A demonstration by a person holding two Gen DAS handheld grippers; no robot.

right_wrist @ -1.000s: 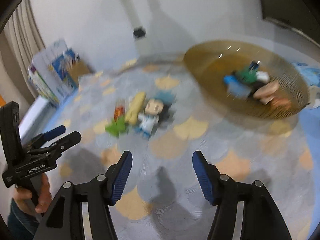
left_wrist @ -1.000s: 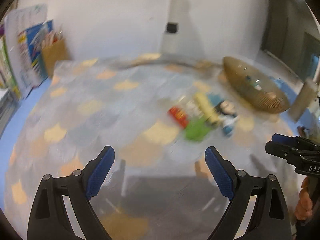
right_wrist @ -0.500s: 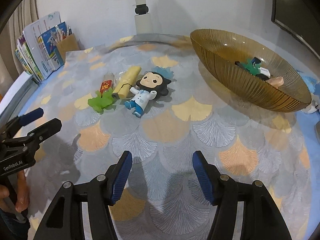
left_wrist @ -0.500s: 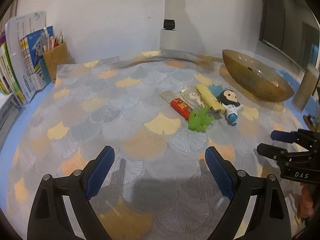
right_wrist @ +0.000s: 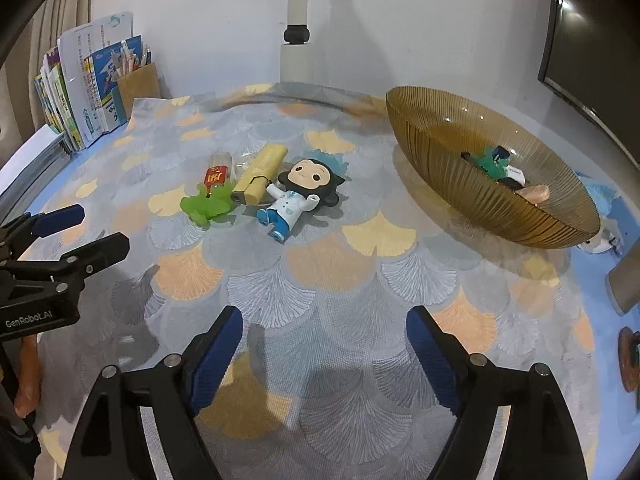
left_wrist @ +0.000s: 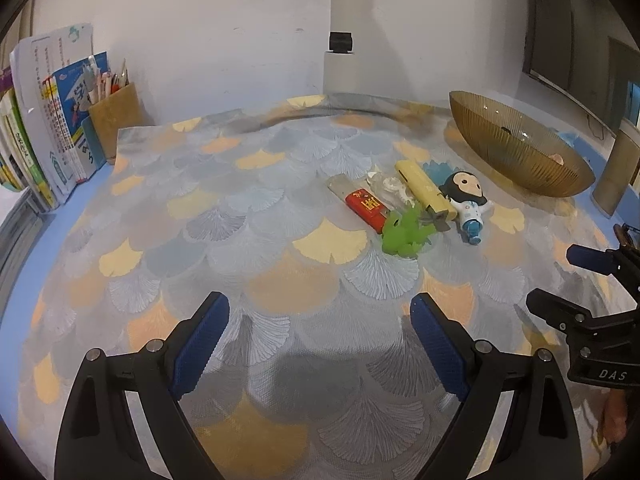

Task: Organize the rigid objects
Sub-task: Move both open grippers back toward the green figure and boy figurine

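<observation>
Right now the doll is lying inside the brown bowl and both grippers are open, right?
Not quite. The doll lies on the patterned cloth, outside the bowl and beside the yellow case; the right wrist view shows it. Both hand-held grippers, left and right, are open.

I see both views sharp and evenly lit, a little dim, with light from above. Soft shadows lie on the tabletop point(left_wrist: 280, 240) below the fingers point(left_wrist: 200, 344). A bright glare sits on the dark screen point(right_wrist: 568, 4) far right. The edges bend strongly and the corners go black.
</observation>
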